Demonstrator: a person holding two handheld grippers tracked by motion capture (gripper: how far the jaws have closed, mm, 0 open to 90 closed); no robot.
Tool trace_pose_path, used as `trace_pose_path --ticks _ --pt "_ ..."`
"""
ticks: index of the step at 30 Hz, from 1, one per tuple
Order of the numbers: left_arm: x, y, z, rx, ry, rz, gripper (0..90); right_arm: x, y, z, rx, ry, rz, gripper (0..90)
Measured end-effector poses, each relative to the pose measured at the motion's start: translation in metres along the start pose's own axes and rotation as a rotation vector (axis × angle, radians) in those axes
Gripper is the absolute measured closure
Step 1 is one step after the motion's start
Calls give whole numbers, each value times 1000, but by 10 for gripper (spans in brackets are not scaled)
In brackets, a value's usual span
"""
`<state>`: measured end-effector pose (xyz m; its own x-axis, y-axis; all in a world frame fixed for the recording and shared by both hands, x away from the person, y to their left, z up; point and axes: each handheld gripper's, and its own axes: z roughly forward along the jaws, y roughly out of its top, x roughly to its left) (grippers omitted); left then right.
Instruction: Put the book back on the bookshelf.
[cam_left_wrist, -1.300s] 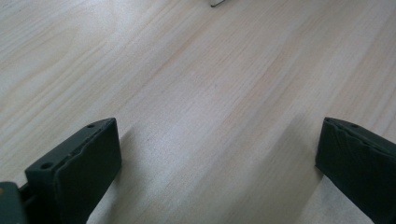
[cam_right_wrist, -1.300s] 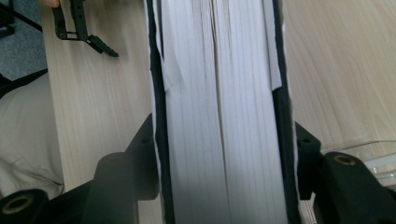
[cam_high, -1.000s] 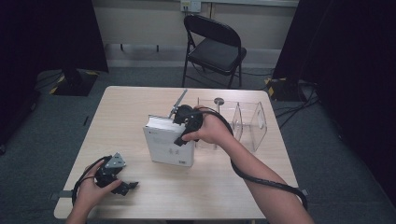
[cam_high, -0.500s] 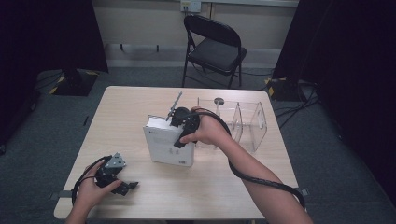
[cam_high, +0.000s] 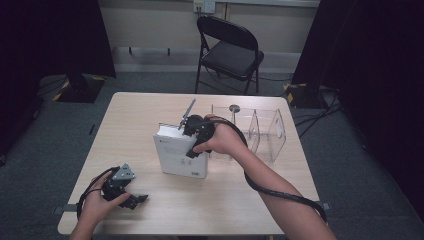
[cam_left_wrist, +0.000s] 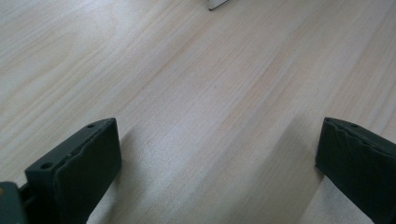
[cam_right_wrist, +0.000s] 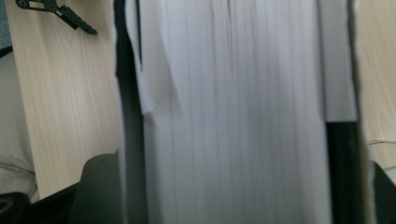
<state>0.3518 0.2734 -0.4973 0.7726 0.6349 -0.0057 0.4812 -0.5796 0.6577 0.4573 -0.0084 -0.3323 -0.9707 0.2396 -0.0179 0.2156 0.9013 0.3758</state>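
A thick white book (cam_high: 180, 157) stands on its edge in the middle of the wooden table (cam_high: 130, 120). My right gripper (cam_high: 188, 143) comes down over its top edge, one jaw on each cover. In the right gripper view the page edges of the book (cam_right_wrist: 233, 93) fill the space between the jaws, and both covers stand a little off the pages. These jaws have just been opening slightly, with the book still between them. My left gripper (cam_high: 135, 200) lies on the table at the front left, open, with bare wood between its jaws (cam_left_wrist: 219, 172).
A clear plastic divider box (cam_high: 260, 132) stands right behind the book, at my right hand. A black folding chair (cam_high: 230, 55) stands beyond the table's far edge. A corner of the book (cam_left_wrist: 217, 4) shows ahead of the left gripper.
My right hand and the book's top have shifted a little to the left. The left hand has stayed where it was.
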Motion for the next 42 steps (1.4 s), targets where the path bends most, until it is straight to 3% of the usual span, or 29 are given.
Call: trace_pose_path --ticks 7,11,15,16,28,42 --pt "0 -1 0 -6 4 1 0 1 2 1 27 6 0 427" --pt "0 -1 0 -3 -1 3 0 3 2 0 46 38 39 458" --pt "0 -1 0 -8 -8 -4 0 4 2 0 52 29 71 475" --pt "0 -1 0 -9 -9 -3 0 5 3 -4 62 7 72 505" --pt "1 -1 -1 -4 -13 11 0 11 2 -7 64 -12 81 518" --pt "1 -2 0 -16 -14 9 0 11 1 -9 97 6 70 481"
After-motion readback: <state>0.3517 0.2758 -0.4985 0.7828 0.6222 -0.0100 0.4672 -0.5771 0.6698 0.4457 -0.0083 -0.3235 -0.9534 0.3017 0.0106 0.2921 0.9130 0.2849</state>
